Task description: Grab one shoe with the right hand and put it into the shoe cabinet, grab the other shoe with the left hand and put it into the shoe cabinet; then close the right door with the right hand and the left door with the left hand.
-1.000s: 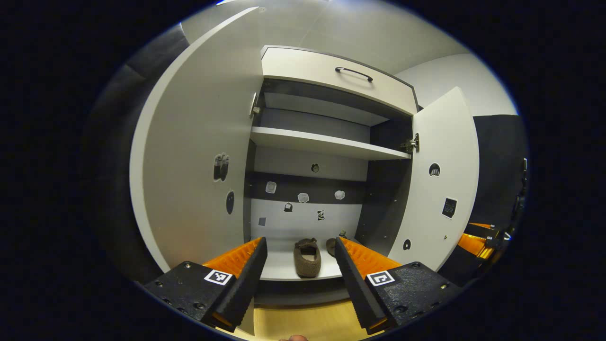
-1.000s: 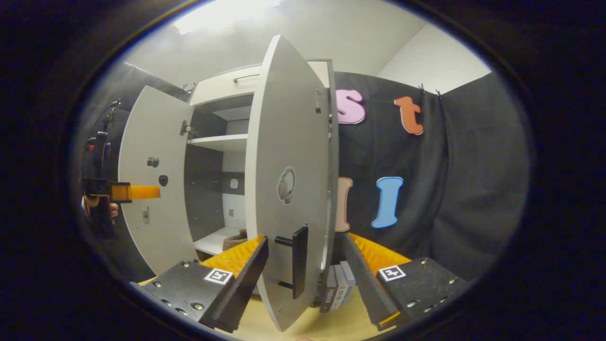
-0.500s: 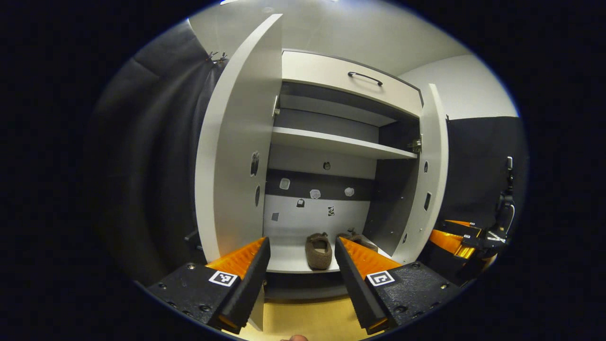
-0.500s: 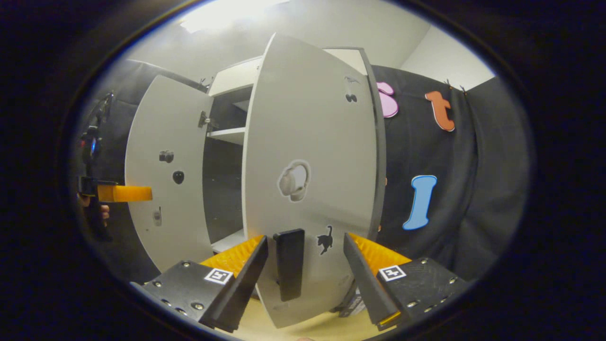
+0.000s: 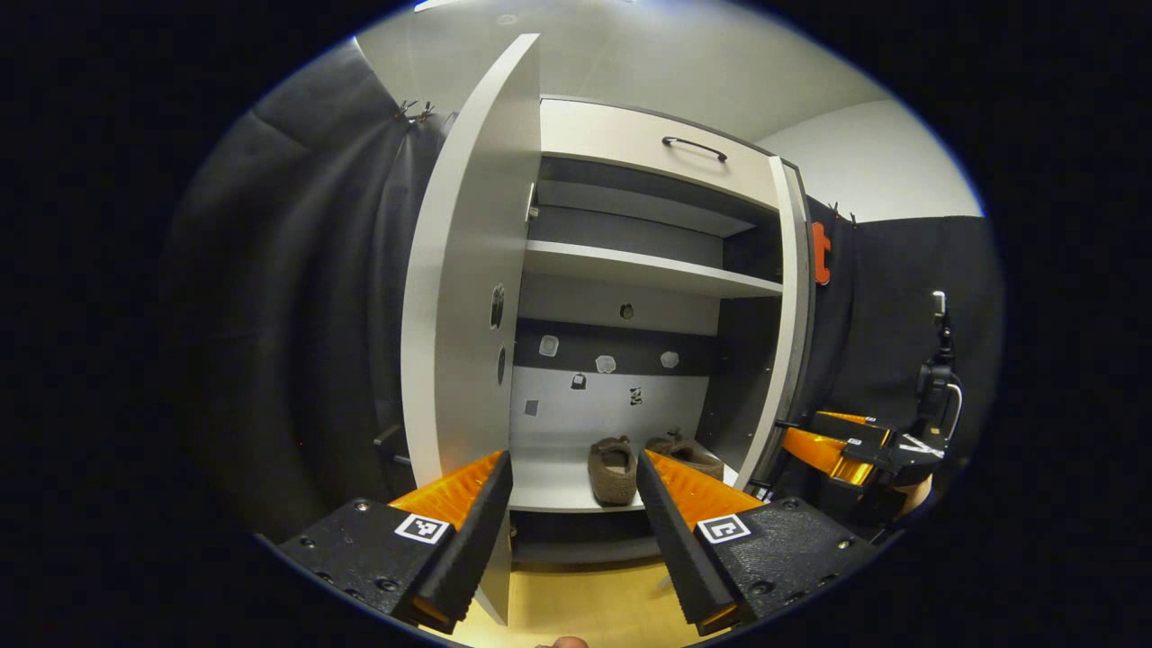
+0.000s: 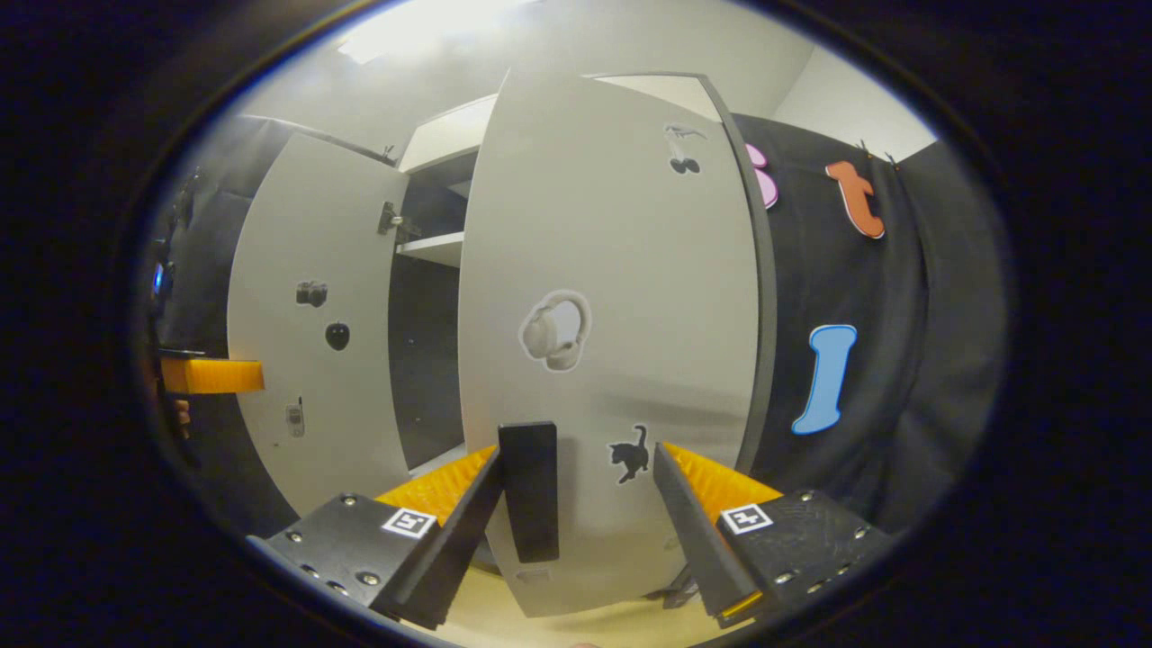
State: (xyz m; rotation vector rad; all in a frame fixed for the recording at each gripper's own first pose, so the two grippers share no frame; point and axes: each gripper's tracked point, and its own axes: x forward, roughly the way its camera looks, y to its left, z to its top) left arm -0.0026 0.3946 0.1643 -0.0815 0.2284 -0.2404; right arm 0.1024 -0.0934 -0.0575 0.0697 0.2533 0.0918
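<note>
Brown and fuzzy, the two shoes (image 5: 614,468) sit side by side on the bottom shelf (image 5: 558,490) of the shoe cabinet (image 5: 648,162), toes pointing inward. In the left gripper view, the left tongs (image 5: 573,504) are held level in front of the cabinet opening, spread wide and holding nothing, with the left door (image 5: 468,270) standing open just beside the left-hand finger. At the right of that view the right tongs (image 5: 823,445) reach in toward the edge of the right door (image 5: 781,333), a hand (image 5: 913,490) behind them. In the right gripper view, the right tongs (image 6: 576,513) point at the outer face of the right door (image 6: 612,270), released, their fingers straddling its black handle (image 6: 529,490) without pressing on it. The left door (image 6: 310,315) is open beyond, and an orange finger of the left tongs (image 6: 211,375) shows near it.
</note>
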